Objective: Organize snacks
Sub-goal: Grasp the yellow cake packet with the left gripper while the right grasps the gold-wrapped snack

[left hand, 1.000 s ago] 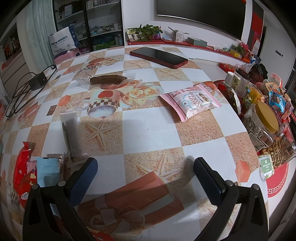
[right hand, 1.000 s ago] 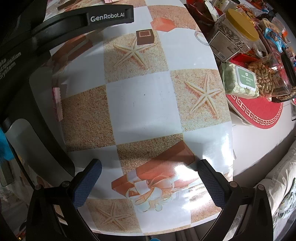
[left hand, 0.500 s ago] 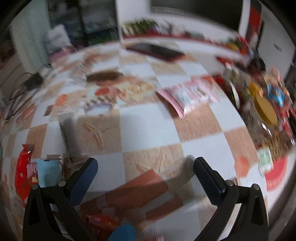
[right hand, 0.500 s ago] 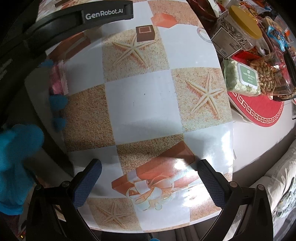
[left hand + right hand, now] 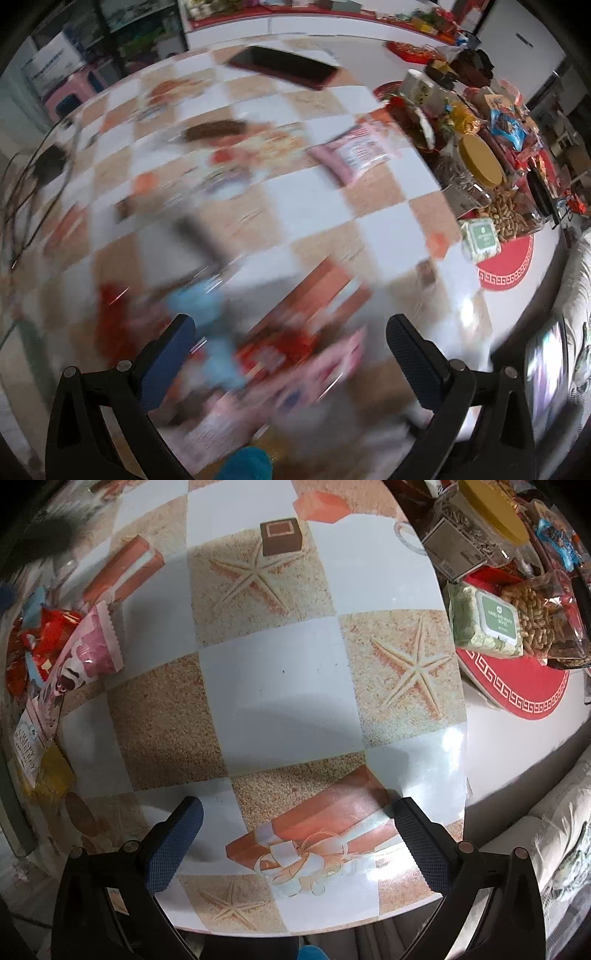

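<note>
Snacks sit in two groups, loose ones far left, sorted pile far right. Left first: a crinkle-edged pink foil snack packet (image 5: 92, 646) lies flat on the glossy checked starfish-print tablecloth (image 5: 280, 686), touching a red foil wrapper (image 5: 48, 635) & a white "crispy" labelled pack (image 5: 29, 746); prob. dumped there waiting to be sorted. Left wrist view is badly motion-blurred; same heap reads as pink/red/blue smears just ahead of the left gripper (image 5: 291, 350), jaws wide apart, nothing betw. them. Right gripper (image 5: 299, 834) also spread, empty, over bare cloth, loose packets well off to its left. Far right: green-lidded wipes pack (image 5: 487, 624), clear bag of peanuts (image 5: 543, 624), yellow-lidded clear jar (image 5: 476, 528) crowd the red round mat (image 5: 517, 690), likely the collecting spot.
</note>
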`<state>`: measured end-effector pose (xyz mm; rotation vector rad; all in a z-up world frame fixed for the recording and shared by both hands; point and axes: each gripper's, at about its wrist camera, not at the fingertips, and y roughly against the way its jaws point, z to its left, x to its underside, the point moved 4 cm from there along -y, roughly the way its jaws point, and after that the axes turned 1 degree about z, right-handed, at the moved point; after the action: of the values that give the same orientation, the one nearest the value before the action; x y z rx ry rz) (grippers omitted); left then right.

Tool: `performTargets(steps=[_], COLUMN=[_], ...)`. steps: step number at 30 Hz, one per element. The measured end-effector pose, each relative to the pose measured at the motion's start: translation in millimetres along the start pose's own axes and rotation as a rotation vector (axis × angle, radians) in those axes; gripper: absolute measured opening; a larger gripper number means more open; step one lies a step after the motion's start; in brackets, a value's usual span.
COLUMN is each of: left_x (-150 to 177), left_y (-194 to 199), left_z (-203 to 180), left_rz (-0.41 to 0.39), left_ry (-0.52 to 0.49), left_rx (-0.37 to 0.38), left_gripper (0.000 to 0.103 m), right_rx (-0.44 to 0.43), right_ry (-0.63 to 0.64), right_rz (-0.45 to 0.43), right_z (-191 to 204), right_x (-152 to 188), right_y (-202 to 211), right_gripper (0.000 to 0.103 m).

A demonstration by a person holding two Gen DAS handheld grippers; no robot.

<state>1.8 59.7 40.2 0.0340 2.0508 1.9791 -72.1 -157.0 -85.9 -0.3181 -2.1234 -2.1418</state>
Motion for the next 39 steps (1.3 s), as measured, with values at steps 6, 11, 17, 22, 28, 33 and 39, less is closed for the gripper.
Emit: performTargets(steps=[6,11,17,22,28,33,39], left_x=[57,95,109,115,107,113,121], left_y=[4,-11,-39,-51,-59,-63,-73], left_z=[79,125,133,140,153,173,184], left_rz=[0.057,0.143,0.193,0.216,0.21,0.24,0.266], left_ry=[0.09,0.127,0.088,0.119,0.108,0.163,0.176], left_rx=[-0.087,-0.124,-0.132,-0.1,-0.096,-0.072,-0.089], left_gripper=[0.103,0.103,0.103,0.103,0.103,0.103,0.103], right_rx=[-0.022,-0.095,-0.158,-0.173,-0.203,-0.183,-0.163], right_ry=[-0.079,-0.08,-0.057,-0.085,-0.121,-0.116,-0.147], right_rz=[0.01,-0.006,0.008,0.038,0.073,0.09,0.094], right_z=[8,44,91,114,163,185,189], right_x=[5,18,21,19,15,11,18], right_y=[10,24,31,29,34,35,27], right_gripper=[0.103,0.103,0.103,0.103,0.103,0.103,0.103])
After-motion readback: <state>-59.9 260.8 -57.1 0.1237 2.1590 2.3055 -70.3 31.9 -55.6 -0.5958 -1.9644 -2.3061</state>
